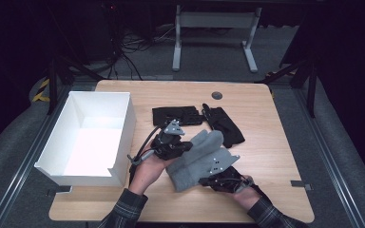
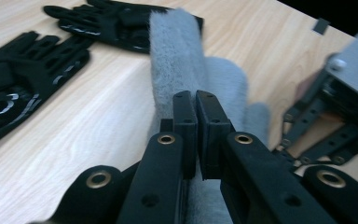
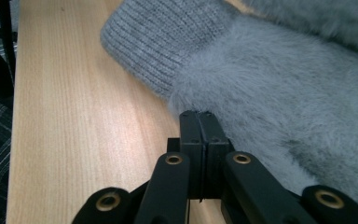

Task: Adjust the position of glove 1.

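Both grippers apparently on grey mitten [image 1: 196, 159]

Your left hand [image 1: 145, 166] comes in from the near edge, sleeve at the wrist, and carries the left tongs [image 1: 183, 145] pointing right and a little far. Their jaws are pressed together on a fold of the grey mitten [image 2: 186, 70] (barely a slit between the pads). Your right hand [image 1: 244, 192] sits nearer and to the right, with the right tongs [image 1: 214, 173] aimed left, jaws closed tight at the mitten's fluffy edge, beside its ribbed cuff.
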### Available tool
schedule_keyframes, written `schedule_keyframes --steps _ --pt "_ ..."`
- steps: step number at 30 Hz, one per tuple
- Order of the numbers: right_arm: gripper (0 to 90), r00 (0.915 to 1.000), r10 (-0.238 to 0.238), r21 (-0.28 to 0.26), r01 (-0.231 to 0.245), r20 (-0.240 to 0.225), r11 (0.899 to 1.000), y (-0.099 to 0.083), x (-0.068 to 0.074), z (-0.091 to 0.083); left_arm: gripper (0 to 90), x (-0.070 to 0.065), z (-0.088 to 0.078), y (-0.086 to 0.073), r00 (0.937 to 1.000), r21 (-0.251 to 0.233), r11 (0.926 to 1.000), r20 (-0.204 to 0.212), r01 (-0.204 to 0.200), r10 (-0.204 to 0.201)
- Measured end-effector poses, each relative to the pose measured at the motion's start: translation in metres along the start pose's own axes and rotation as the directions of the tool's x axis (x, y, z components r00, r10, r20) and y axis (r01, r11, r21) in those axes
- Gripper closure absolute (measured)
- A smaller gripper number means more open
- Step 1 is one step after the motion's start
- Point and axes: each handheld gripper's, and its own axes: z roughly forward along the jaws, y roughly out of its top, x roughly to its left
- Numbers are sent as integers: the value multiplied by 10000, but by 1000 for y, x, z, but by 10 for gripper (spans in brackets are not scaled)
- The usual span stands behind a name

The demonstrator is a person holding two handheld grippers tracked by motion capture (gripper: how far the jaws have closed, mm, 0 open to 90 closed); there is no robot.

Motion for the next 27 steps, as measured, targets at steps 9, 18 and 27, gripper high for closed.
schedule_keyframes --steps 9,18,27 --pt "900 9999 1 -123 1 155 9999 1 -4 -4 866 -15 5 -3 9964 97 9999 844 -111 102" --pt "900 9992 81 -359 -66 401 9993 -5 -6 -20 793 -16 9 -4 9880 -133 9999 1544 93 -71" --pt "900 9983 215 -467 -190 538 9987 -14 -10 -35 768 -17 9 -3 9886 -94 9999 1508 -37 51"
